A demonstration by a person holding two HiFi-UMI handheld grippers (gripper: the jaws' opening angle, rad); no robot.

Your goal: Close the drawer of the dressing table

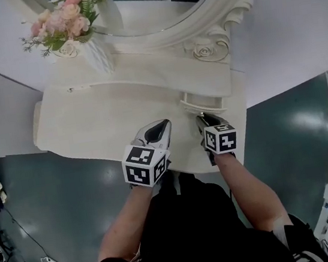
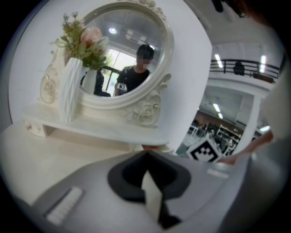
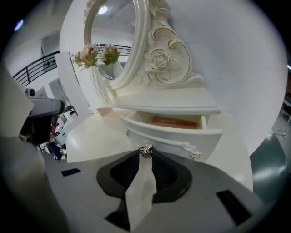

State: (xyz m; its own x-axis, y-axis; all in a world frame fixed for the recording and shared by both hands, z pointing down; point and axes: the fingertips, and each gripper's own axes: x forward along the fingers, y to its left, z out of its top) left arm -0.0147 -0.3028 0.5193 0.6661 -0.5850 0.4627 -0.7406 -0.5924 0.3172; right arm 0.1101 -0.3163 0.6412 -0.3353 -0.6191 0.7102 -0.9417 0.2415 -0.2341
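The white dressing table carries a small drawer under its shelf on the right, pulled out. In the right gripper view the drawer shows a red flat item inside and a silver knob on its front. My right gripper points down at that front, and its tips are closed on the knob. My left gripper hovers over the tabletop just left of the drawer, shut with nothing in it.
An oval mirror in a carved white frame stands at the back. A white vase of pink flowers sits on the shelf at the left. Teal floor lies around the table, and cables lie at the lower left.
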